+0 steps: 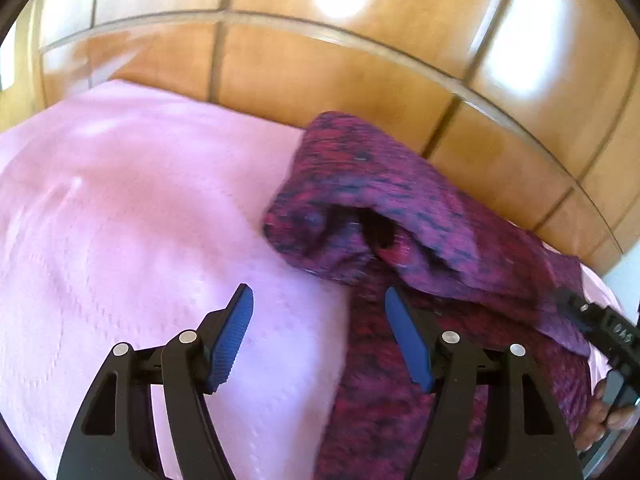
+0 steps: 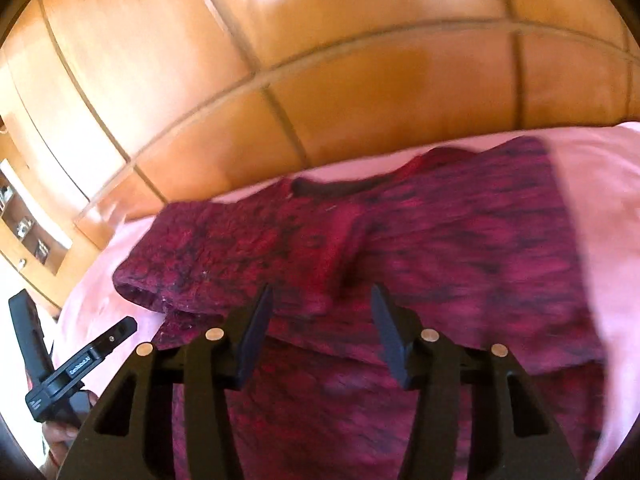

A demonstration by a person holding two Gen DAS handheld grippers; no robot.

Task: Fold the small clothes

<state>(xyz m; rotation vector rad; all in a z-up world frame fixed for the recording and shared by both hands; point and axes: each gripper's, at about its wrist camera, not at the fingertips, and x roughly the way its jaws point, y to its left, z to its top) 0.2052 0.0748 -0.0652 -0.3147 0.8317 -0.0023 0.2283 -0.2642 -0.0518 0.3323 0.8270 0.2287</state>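
both grippers tilt downward over a bed spread with a pink bedcover (image 1: 120,220). the left gripper (image 1: 320,334) has its blue fingers (image 1: 232,336) apart with nothing between them; one hangs over bare pink cover, the other over the near part of the magenta knit garment (image 1: 400,208). a sleeve of that garment lies folded back across its body, just ahead of the fingers. the right gripper (image 2: 322,330) also has its fingers (image 2: 256,328) apart, not pressing on anything, poised above the garment (image 2: 440,248) with the folded sleeve just beyond. a hand (image 1: 608,420) shows at the left view's right edge. open cover lies left of the garment; a wooden headboard (image 1: 320,80) bounds the far side.
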